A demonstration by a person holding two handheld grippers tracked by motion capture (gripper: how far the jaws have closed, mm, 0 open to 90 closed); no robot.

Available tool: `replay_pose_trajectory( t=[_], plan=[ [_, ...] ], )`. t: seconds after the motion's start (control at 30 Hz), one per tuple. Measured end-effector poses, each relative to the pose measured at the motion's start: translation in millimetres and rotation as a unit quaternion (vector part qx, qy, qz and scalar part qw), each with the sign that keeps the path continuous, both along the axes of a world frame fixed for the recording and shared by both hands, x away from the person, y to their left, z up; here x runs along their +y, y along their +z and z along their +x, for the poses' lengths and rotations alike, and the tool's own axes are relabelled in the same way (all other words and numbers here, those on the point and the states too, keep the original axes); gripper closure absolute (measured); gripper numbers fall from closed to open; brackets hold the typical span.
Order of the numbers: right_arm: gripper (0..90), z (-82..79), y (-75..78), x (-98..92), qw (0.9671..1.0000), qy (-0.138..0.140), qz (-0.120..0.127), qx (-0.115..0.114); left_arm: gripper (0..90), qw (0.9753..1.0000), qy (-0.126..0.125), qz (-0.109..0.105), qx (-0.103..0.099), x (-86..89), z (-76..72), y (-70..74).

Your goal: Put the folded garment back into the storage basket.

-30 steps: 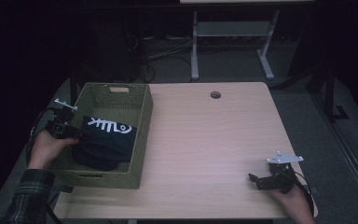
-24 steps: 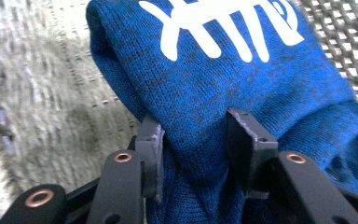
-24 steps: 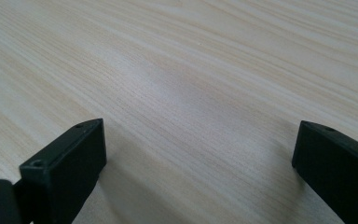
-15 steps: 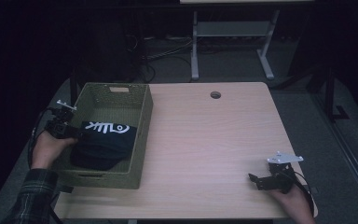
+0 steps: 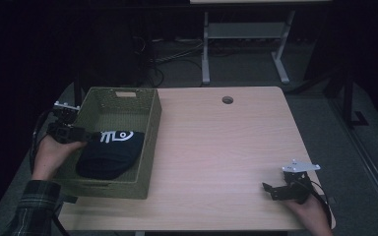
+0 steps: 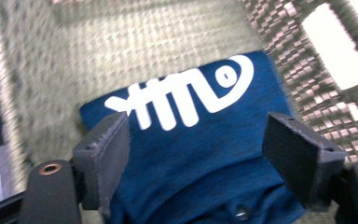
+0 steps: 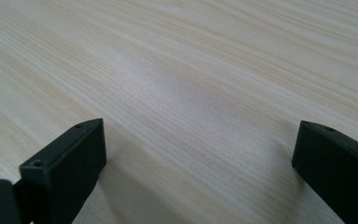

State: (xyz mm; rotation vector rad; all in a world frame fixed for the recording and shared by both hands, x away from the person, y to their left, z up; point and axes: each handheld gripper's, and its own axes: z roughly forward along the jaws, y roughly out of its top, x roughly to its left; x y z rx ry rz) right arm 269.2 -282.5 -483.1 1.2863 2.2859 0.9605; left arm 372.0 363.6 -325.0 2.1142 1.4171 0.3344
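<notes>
Both sets of fingers wide; left gripper (image 6: 196,154) over navy cap (image 5: 109,152) inside basket (image 5: 150,142) (weave could snag fingers, likely).

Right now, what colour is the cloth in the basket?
Navy cloth with white print; left gripper view.

A green woven basket (image 5: 150,142) sits on the left part of a light wooden table (image 5: 226,147). A dark blue cap (image 5: 109,152) with a white logo lies inside it. The left gripper (image 5: 94,134) reaches over the basket's left wall, its tip at the cap's edge. The right gripper (image 5: 267,189) rests near the table's front right corner, well apart from the basket.
</notes>
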Motion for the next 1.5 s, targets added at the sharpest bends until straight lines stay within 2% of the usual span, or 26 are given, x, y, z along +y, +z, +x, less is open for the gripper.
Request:
replay_pose_trajectory(
  t=[0.23, 0.4, 0.77, 1.03, 1.17, 1.5],
  plan=[
    [2.6, -0.1, 0.0, 0.0, 1.0, 0.0, 0.0, 0.0, 17.1, 0.9991, -0.031, -0.006, -0.03, -33.5, -6.8, 12.5],
    [2.5, 0.0, 0.1, 0.0, 1.0, 0.0, 0.0, 0.0, 15.8, 0.9971, -0.055, -0.016, -0.051, -61.4, -11.7, 18.8],
    [2.5, -0.1, 0.1, -0.1, 1.0, 0.001, 0.0, 0.0, 14.1, 0.9922, -0.098, -0.025, -0.072, -113.9, -19.5, 22.0],
    [2.5, -0.1, 0.1, 0.0, 1.0, 0.0, 0.0, 0.0, 14.1, 0.987, -0.13, -0.045, -0.083, -149.0, -27.1, 16.8],
    [2.5, -0.1, 0.1, 0.0, 1.0, 0.0, 0.0, 0.0, 14.1, 0.9854, -0.143, -0.046, -0.079, -165.0, -29.0, 10.1],
    [2.5, -0.1, 0.1, -0.1, 1.0, 0.001, 0.0, 0.0, 14.2, 0.9789, -0.179, -0.061, -0.076, -208.4, -35.7, -8.8]
  ],
)
